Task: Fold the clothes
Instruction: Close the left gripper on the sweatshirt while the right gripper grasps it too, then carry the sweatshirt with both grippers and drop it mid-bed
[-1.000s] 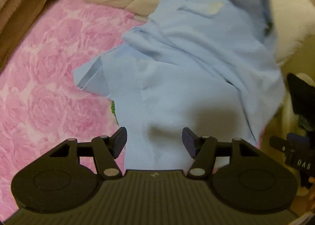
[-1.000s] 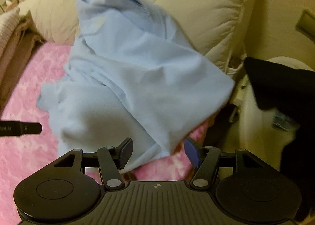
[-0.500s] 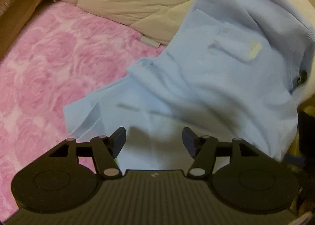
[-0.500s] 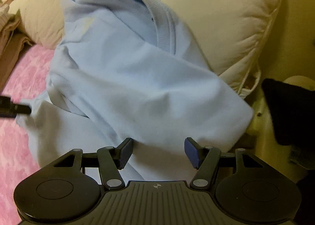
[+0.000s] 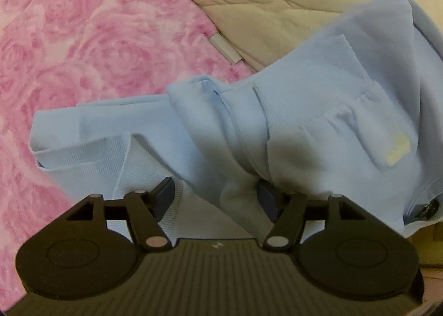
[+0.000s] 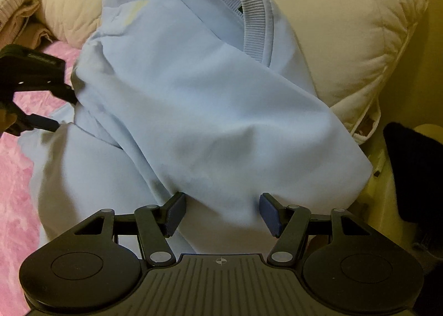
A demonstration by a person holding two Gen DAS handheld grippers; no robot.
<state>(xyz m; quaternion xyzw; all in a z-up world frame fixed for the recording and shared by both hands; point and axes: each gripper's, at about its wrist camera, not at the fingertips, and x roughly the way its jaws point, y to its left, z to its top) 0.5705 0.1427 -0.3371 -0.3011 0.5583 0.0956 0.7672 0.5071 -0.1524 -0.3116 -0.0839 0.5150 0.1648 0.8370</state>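
Left gripper (image 5: 214,195), jaws closing with light-blue sweatshirt (image 5: 318,111) fabric between them, hovers over a pink rose-patterned blanket (image 5: 97,39). Crumpled, the sweatshirt leans on a cream pillow (image 6: 346,39); its yellowish patch is unreadable. Right gripper (image 6: 220,212) stands spread over the cloth.

The pale blue knit sweatshirt (image 6: 210,100) covers much of the cream quilted duvet (image 6: 346,39) and runs under both gripper bodies, so its lower hem is hidden. A dark, blurred object (image 6: 409,172) at the right edge cannot be identified. The small yellow chest mark (image 5: 398,150) is illegible.
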